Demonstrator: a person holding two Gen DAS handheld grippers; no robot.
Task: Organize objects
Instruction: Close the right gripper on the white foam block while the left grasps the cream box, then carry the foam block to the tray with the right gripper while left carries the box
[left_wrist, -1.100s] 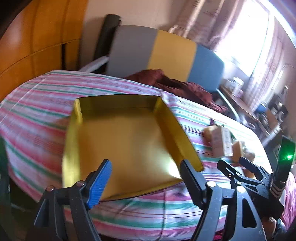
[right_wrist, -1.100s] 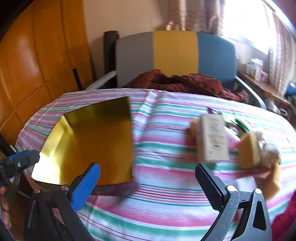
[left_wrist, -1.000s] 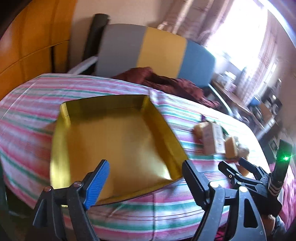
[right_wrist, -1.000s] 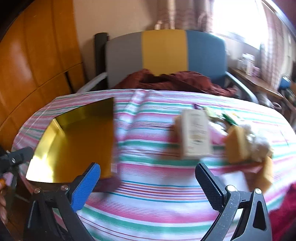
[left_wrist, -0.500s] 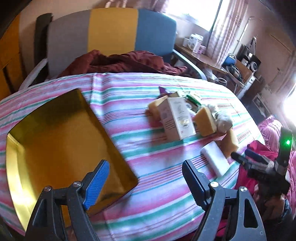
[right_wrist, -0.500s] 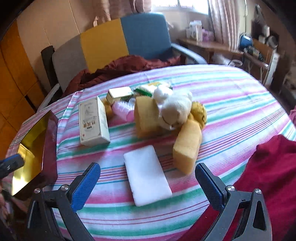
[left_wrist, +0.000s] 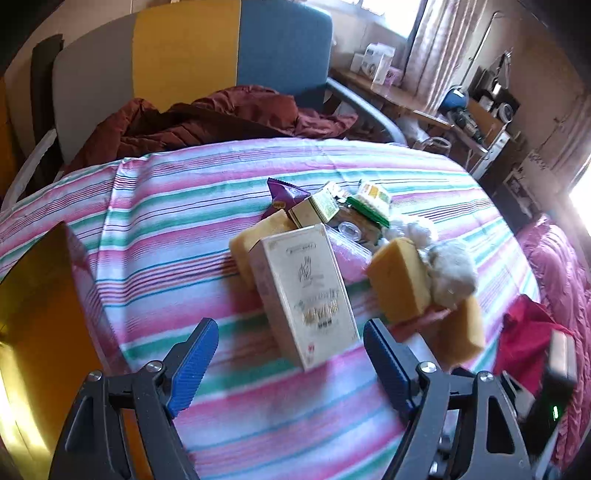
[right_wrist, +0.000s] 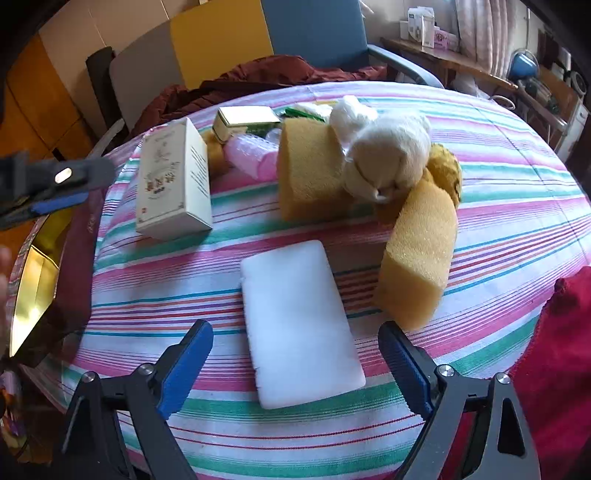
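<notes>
A pile of objects lies on the striped tablecloth (left_wrist: 177, 206). A cream carton (left_wrist: 303, 291) lies just beyond my open, empty left gripper (left_wrist: 291, 354). Yellow sponges (left_wrist: 399, 280), a white plush toy (left_wrist: 443, 266), a small tin (left_wrist: 314, 210) and snack packets sit behind it. The gold tray (left_wrist: 33, 306) is at the left edge. In the right wrist view a white foam block (right_wrist: 299, 325) lies between the jaws of my open right gripper (right_wrist: 295, 354). The carton (right_wrist: 170, 181), sponges (right_wrist: 417, 254) and plush toy (right_wrist: 384, 151) lie beyond it.
A grey, yellow and blue chair (left_wrist: 192, 62) with dark red cloth (left_wrist: 207, 114) stands behind the table. A red cloth (right_wrist: 554, 354) lies at the table's right edge. The left gripper (right_wrist: 55, 181) shows at the left of the right wrist view.
Both grippers have swung right, away from the gold tray and toward the pile. The left now faces the carton. The right has closed in on the white foam block.
</notes>
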